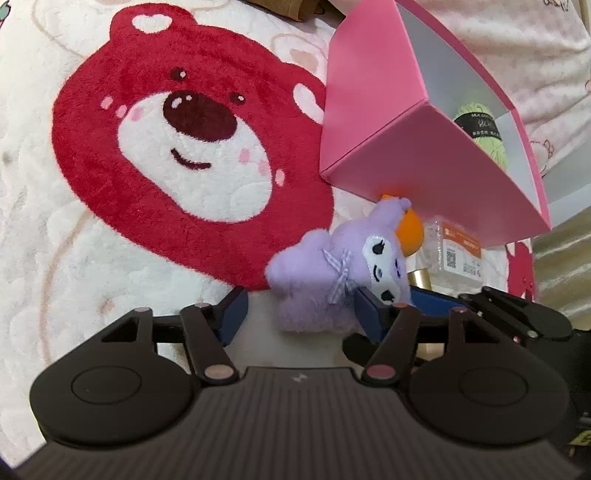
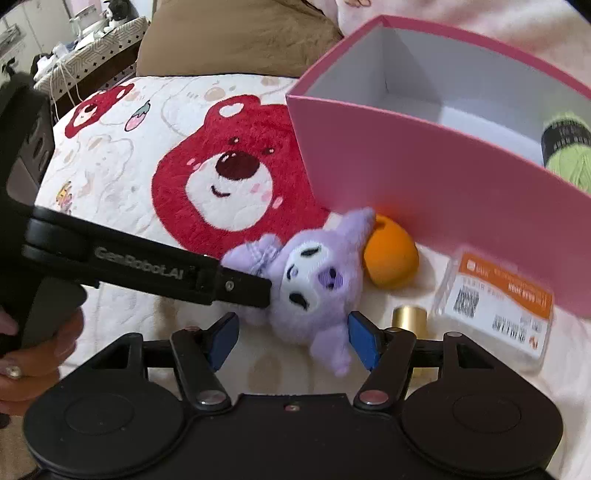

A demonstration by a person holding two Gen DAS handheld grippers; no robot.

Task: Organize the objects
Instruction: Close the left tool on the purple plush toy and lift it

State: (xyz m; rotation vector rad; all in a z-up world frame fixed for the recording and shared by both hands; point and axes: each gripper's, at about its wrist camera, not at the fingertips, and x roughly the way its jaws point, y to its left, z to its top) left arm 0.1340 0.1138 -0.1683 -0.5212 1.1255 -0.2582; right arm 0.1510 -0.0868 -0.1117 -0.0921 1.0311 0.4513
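White fleece blanket [image 2: 122, 177] with red bear print [image 1: 177, 147] spreads ahead of the claws. Brown pillow [image 2: 236, 40] beyond; cluttered patterned surface [image 2: 92, 40] far upper left.

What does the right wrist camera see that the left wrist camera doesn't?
Only the right wrist view shows the person's hand holding the left gripper's handle, the brown pillow and the cluttered room corner.

Only the left wrist view shows the left gripper from behind, its jaws apart.

Both show the fluffy purple plush toy, orange ball, pink cardboard box, green yarn ball, clear plastic packet with orange label, gold cylinder and red bear blanket.
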